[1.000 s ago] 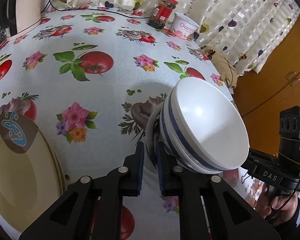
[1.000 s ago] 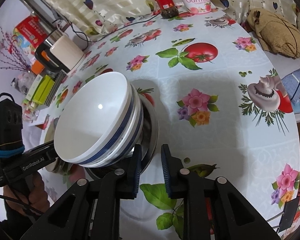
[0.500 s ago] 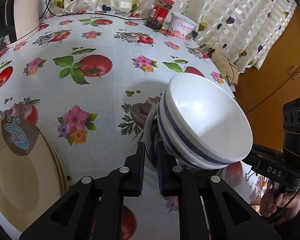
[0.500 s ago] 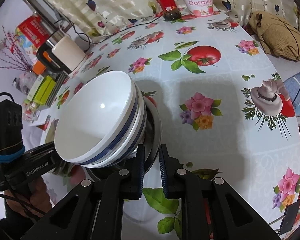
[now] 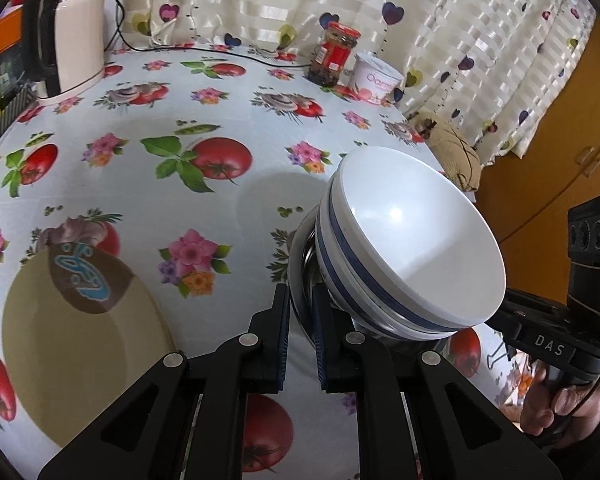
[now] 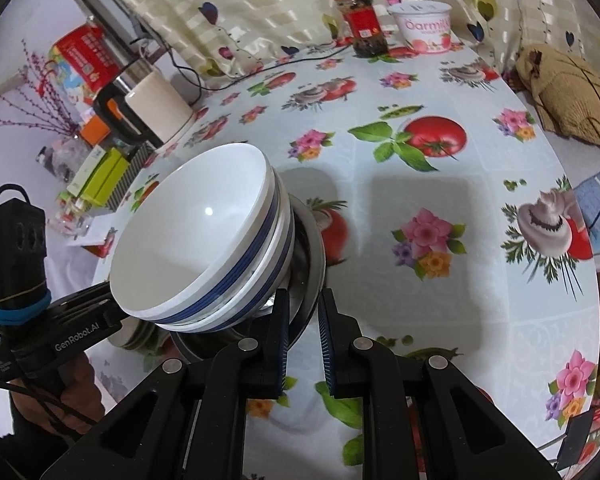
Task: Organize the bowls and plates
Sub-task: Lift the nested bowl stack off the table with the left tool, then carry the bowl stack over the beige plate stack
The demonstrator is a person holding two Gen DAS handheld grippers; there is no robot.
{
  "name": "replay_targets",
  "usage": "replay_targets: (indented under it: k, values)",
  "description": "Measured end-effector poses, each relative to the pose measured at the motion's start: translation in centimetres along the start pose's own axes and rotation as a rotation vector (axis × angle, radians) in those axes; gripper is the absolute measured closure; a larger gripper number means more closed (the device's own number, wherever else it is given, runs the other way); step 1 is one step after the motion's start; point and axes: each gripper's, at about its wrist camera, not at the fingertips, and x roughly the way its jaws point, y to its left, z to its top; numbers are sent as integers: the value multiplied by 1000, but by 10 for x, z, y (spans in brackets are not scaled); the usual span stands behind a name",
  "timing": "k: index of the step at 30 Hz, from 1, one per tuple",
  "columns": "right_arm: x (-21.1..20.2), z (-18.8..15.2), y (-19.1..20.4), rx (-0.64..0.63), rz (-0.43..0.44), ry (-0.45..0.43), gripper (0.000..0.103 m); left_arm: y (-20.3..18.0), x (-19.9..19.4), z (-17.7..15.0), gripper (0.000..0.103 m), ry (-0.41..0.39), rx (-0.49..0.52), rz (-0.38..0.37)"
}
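A stack of white bowls with blue stripes (image 5: pixel 412 256) sits inside a steel bowl (image 5: pixel 300 256), and both grippers hold that steel bowl above the table. My left gripper (image 5: pixel 301 312) is shut on the steel bowl's near rim. My right gripper (image 6: pixel 303 312) is shut on the opposite rim of the steel bowl (image 6: pixel 314 264), with the white bowls (image 6: pixel 204 240) to its left. A stack of beige plates (image 5: pixel 76 344) with a brown and blue motif lies on the table at the left.
The table has a flowered cloth (image 5: pixel 140 168). A kettle (image 5: pixel 72 40), a red-lidded jar (image 5: pixel 334 54) and a yogurt tub (image 5: pixel 376 78) stand at the back. A tan bag (image 6: pixel 564 96) lies at the right edge. Boxes (image 6: pixel 100 168) sit at the left.
Both grippers have lifted the steel bowl with the white bowls higher above the table. The right gripper's fingers have closed tighter on the rim.
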Motion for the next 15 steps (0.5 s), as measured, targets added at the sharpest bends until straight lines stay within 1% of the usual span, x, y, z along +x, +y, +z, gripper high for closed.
replay_targets:
  k: [7,15]
  values:
    - [3,10,23,-52,19,-1,89,17,-18,2,92,-32,-28,33]
    - [16,18,50,-101,49,16,89,39,-35,-3,92,-58,-67,75]
